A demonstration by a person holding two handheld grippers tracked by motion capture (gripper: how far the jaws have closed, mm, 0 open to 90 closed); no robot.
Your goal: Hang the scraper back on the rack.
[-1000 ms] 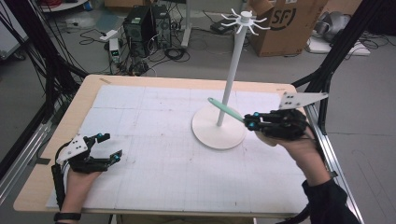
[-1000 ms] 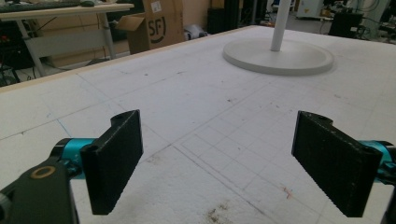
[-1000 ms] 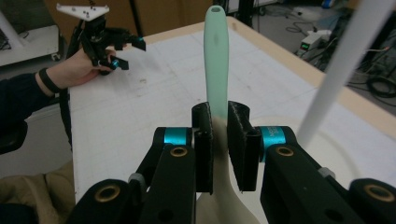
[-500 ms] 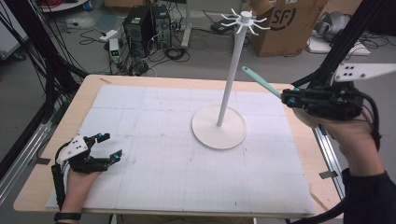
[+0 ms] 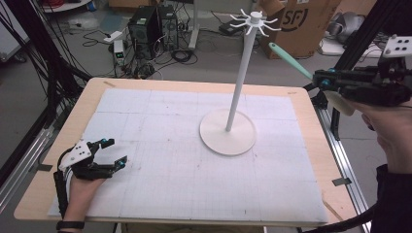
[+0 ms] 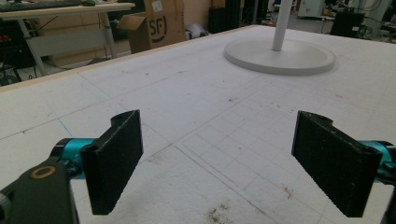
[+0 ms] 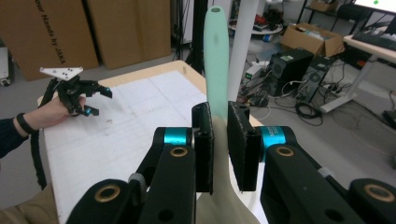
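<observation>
A white stand (image 5: 238,82) with a ring of hooks (image 5: 252,19) on top rises from a round base (image 5: 227,132) on the table. My right gripper (image 5: 323,80) hovers high beyond the table's right edge, shut on a utensil with a mint-green handle (image 5: 290,59) that points up-left toward the hooks. Its cream head (image 5: 340,103) hangs behind the jaws. In the right gripper view the pads (image 7: 204,140) clamp the handle (image 7: 216,60), with the stand's pole (image 7: 243,51) just behind. My left gripper (image 5: 114,153) rests open on the table's near left, nothing between its jaws (image 6: 219,158).
A white gridded mat (image 5: 170,126) covers the wooden table. Black frame posts (image 5: 354,43) stand near the right hand. Cardboard boxes (image 5: 296,22), a computer tower (image 5: 145,24) and cables lie on the floor beyond the far edge. The stand's base (image 6: 280,55) is ahead of the left gripper.
My right gripper has risen and shifted right, away from the stand's base, carrying the utensil. The left gripper has stayed where it was.
</observation>
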